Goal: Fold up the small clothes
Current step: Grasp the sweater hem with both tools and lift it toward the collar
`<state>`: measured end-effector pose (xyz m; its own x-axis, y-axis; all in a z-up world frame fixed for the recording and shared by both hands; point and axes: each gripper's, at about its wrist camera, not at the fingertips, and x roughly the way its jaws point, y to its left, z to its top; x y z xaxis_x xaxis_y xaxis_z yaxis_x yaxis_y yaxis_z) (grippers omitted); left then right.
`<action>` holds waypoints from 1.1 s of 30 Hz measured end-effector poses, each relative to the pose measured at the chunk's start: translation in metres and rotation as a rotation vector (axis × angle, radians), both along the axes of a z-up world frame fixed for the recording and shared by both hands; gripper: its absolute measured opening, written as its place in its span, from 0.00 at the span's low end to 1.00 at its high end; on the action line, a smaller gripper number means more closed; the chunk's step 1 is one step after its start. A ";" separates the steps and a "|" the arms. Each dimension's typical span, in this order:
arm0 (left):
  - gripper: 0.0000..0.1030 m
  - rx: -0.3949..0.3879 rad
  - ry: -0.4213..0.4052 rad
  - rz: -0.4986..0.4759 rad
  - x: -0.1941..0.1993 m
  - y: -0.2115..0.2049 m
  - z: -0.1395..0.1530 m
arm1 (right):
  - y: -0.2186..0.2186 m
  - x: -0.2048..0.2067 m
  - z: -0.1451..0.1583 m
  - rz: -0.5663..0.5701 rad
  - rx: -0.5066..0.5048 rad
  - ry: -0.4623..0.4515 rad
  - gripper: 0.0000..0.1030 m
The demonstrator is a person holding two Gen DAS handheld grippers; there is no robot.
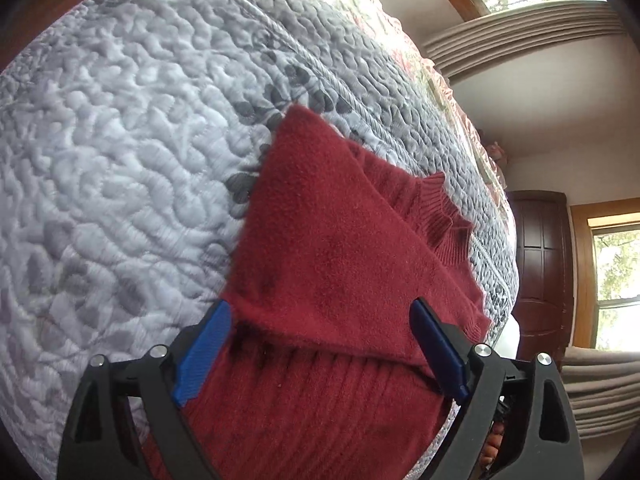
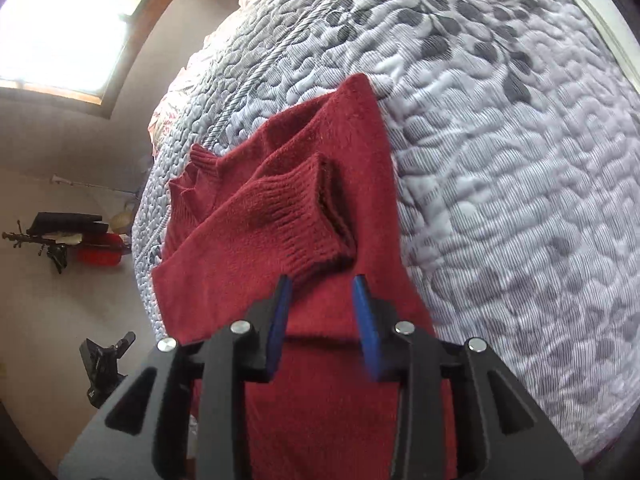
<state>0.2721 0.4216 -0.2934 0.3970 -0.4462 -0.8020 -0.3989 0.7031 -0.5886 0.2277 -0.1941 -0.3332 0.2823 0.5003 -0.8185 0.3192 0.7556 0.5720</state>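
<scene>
One dark red knitted sweater (image 1: 340, 248) lies on a quilted grey-and-white bedspread (image 1: 120, 160), close to the bed's edge, with its sides already folded inward. In the right wrist view a sleeve lies diagonally across the body, its ribbed cuff (image 2: 316, 216) on top and open toward the camera; the ribbed collar (image 2: 192, 184) sticks out toward the bed's edge. In the left wrist view a flat folded panel covers most of the garment (the collar (image 1: 444, 208) peeks out at the right).

The left gripper (image 1: 322, 316) is spread wide, its blue pads on either side of the sweater's lower part, over the fabric; whether they touch the knit is hard to judge from this angle. The right gripper (image 2: 322, 286) is partly parted, with a clear gap between its pads, just below the cuff and clasping nothing.

Beyond the bed stand pale walls, a bright window (image 2: 68, 20) and a dark wooden door (image 1: 540, 264).
</scene>
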 end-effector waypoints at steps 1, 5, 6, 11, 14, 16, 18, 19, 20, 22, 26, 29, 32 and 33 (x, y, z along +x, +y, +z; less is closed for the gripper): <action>0.89 0.004 0.007 0.006 -0.012 0.005 0.003 | -0.003 -0.013 0.002 -0.005 0.011 0.010 0.31; 0.89 0.049 0.051 0.032 -0.069 0.025 0.005 | -0.013 -0.073 0.005 -0.015 0.014 0.070 0.39; 0.89 0.061 0.066 0.033 -0.084 0.030 0.003 | -0.015 -0.089 0.003 -0.022 0.008 0.092 0.43; 0.89 0.045 0.135 -0.005 -0.156 0.034 -0.010 | -0.017 -0.162 -0.011 -0.013 -0.006 0.186 0.56; 0.89 0.021 0.173 -0.061 -0.187 0.029 -0.023 | -0.019 -0.194 -0.019 -0.004 -0.014 0.222 0.64; 0.89 0.009 0.204 -0.094 -0.201 0.027 -0.034 | -0.021 -0.210 -0.028 -0.004 -0.016 0.245 0.64; 0.89 0.001 0.223 -0.125 -0.210 0.027 -0.044 | -0.024 -0.221 -0.036 -0.008 0.005 0.258 0.64; 0.89 -0.001 0.234 -0.135 -0.213 0.027 -0.049 | -0.025 -0.228 -0.040 -0.008 0.017 0.268 0.64; 0.89 -0.006 0.252 -0.146 -0.217 0.029 -0.055 | -0.026 -0.234 -0.044 -0.004 0.033 0.283 0.65; 0.89 -0.032 0.296 -0.176 -0.225 0.030 -0.068 | -0.026 -0.246 -0.051 0.015 0.040 0.307 0.66; 0.89 -0.075 0.348 -0.246 -0.240 0.030 -0.081 | -0.026 -0.268 -0.069 0.030 0.105 0.377 0.69; 0.89 -0.179 0.384 -0.268 -0.250 0.029 -0.090 | -0.028 -0.281 -0.079 0.042 0.128 0.408 0.69; 0.89 -0.224 0.420 -0.272 -0.261 0.027 -0.098 | -0.034 -0.296 -0.092 0.036 0.133 0.444 0.69; 0.89 -0.228 0.426 -0.271 -0.263 0.026 -0.099 | -0.034 -0.298 -0.095 0.035 0.126 0.447 0.69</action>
